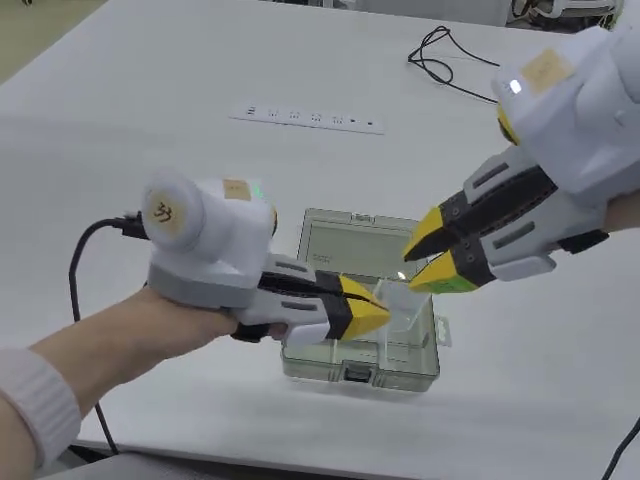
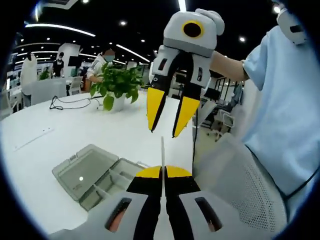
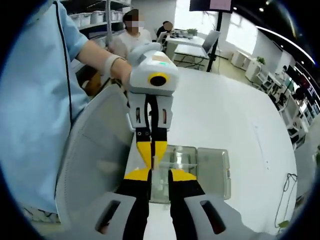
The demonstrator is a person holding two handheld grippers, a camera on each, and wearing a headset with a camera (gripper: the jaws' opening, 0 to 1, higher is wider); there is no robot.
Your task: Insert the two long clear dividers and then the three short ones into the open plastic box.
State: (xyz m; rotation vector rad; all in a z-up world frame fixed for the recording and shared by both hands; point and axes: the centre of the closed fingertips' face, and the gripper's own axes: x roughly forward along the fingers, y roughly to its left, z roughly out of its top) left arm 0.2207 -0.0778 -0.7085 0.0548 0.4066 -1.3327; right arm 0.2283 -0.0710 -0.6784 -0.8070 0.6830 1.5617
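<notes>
While the person stands over the white desk (image 1: 180, 140), the head view shows the left gripper (image 1: 380, 310) with its yellow-tipped jaws pinched on one thin clear plastic divider (image 1: 408, 305). The divider sticks out past the jaws toward the right, over the open clear plastic box (image 1: 400, 368), whose lid (image 1: 345, 240) lies flat behind it. The right gripper (image 1: 410, 268) comes in from the upper right, its jaws a narrow V just above the divider. Farther back on the desk lie one white power strip (image 1: 310, 117) and one looped black cable (image 1: 440, 55).

In the left gripper view the divider (image 2: 162, 150) shows edge-on as a thin upright line running straight away from the closed jaws. The right gripper (image 2: 164, 133) faces it, tips slightly apart just beyond its far edge. The box (image 2: 85, 170) sits below left, and a potted green plant (image 2: 117, 87) stands behind.

In the right gripper view that gripper's own jaws (image 3: 160, 174) stand apart, gripping nothing. The left gripper (image 3: 153, 160) points back at them above the box (image 3: 210, 170).
</notes>
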